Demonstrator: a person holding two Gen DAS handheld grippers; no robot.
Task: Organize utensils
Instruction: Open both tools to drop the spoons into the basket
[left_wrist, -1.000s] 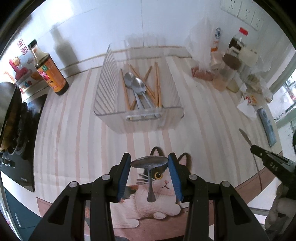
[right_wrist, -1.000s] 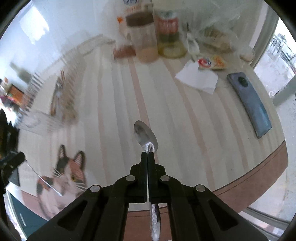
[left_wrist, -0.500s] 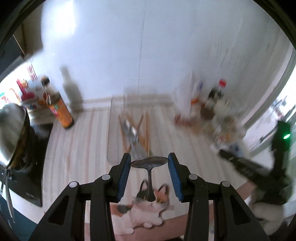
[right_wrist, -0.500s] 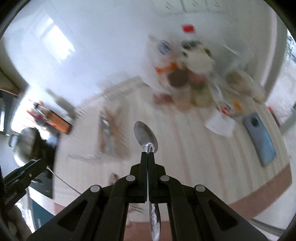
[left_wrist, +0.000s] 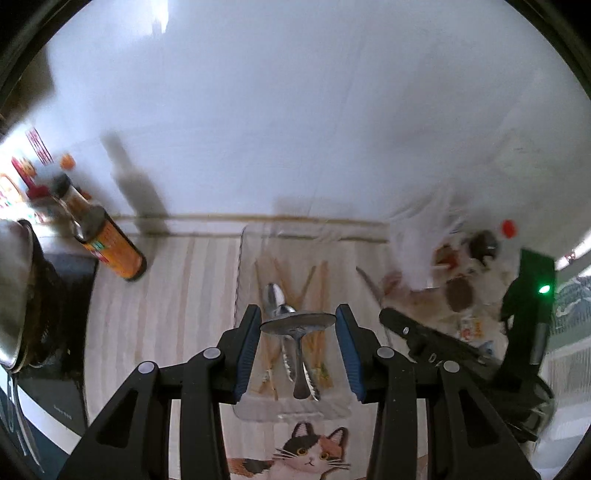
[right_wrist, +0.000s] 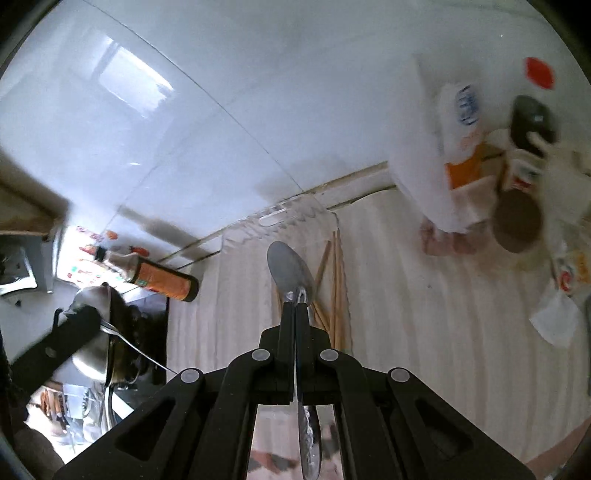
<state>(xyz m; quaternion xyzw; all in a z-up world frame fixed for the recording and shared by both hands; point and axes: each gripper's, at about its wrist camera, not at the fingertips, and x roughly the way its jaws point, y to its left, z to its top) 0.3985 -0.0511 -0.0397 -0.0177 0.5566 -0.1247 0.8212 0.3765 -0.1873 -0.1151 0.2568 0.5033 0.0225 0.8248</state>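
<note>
**Operator:** Holding two spoons right now, one in each tool. The left tool (left_wrist: 298, 339) has its blue pads (left_wrist: 246, 350) clamped across the bowl of a steel spoon (left_wrist: 297, 322), handle hanging down toward the clear tray (left_wrist: 242, 280) on the striped counter (left_wrist: 155, 317). The right tool (right_wrist: 295, 317) is pinched fully shut on the neck of the second spoon (right_wrist: 290, 267), bowl pointing forward, handle trailing back under my hand.

**Observer:** How do they feel to you as loads?

**Operator:** Light and rigid, I judge, nothing that bends or breaks. The trouble is the polish: smooth metal slips. The left hold spans the bowl edge to edge, so I expect that spoon could pivot or swing. The neck grip on the right looks steadier to me, since the jaws meet on a narrow, flat part.

**Observer:** And the tray?

**Operator:** It sits in the middle of the counter near the far wall, with chopsticks (left_wrist: 321, 280) and resting spoons (left_wrist: 275, 295) already lying lengthwise. The sauce bottle (left_wrist: 110, 247) stands well to its left. The held spoons hang over the tray, not yet set in it.
</note>
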